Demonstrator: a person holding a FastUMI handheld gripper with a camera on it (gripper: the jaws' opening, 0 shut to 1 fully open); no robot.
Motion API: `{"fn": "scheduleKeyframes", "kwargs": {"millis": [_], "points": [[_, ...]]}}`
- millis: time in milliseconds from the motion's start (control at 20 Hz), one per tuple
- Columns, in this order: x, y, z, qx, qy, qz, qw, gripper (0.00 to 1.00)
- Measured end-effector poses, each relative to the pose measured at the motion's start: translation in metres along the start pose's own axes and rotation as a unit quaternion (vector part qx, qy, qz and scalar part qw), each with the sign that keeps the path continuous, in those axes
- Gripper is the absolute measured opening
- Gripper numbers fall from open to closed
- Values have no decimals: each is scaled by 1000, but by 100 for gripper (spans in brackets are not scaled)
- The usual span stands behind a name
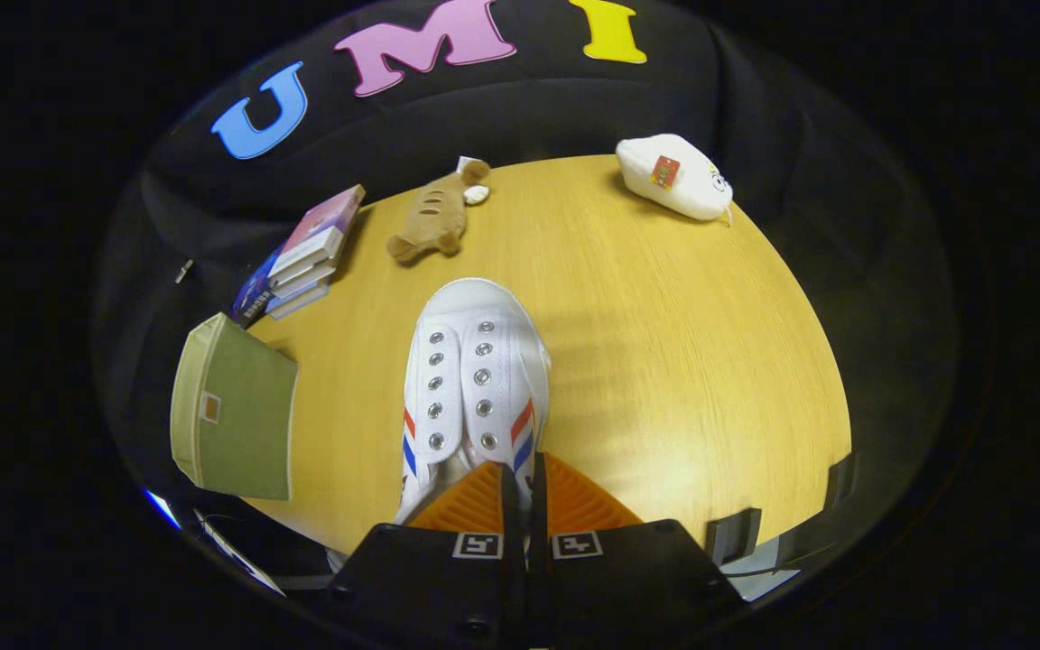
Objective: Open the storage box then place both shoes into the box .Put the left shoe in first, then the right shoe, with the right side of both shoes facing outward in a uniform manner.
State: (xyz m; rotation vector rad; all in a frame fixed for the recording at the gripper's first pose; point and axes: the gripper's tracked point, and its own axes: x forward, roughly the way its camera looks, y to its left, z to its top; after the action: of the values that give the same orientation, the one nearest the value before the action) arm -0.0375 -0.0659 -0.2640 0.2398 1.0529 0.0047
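Gripper (523, 483) at bottom centre, fingers nearly together and pinched on the heel-side edge of the white shoe (475, 379); looks clamped on it. Shoe sits centre frame on the wooden table (682, 361), toe pointing away, red-blue stripes on both sides. Green storage box (236, 420) at left edge of table, lid state unclear. Stack of books (308, 253) upper left, brown plush fish (434, 217) top centre, white plush (673, 176) upper right.
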Motion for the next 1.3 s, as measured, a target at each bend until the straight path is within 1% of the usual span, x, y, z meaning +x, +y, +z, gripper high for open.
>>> {"fn": "scheduleKeyframes", "kwargs": {"millis": [200,400,500,600,800,1000,1300], "points": [[-31,87,18,22,-30,35,999,5],[-46,184,18,52,-42,79,995,5],[-50,232,14,47,-41,99,993,5],[-49,273,9,35,-36,111,993,5],[-37,343,-5,20,-20,133,991,5],[-19,385,-17,10,-12,140,990,5],[18,395,-37,-15,13,86,996,5]]}}
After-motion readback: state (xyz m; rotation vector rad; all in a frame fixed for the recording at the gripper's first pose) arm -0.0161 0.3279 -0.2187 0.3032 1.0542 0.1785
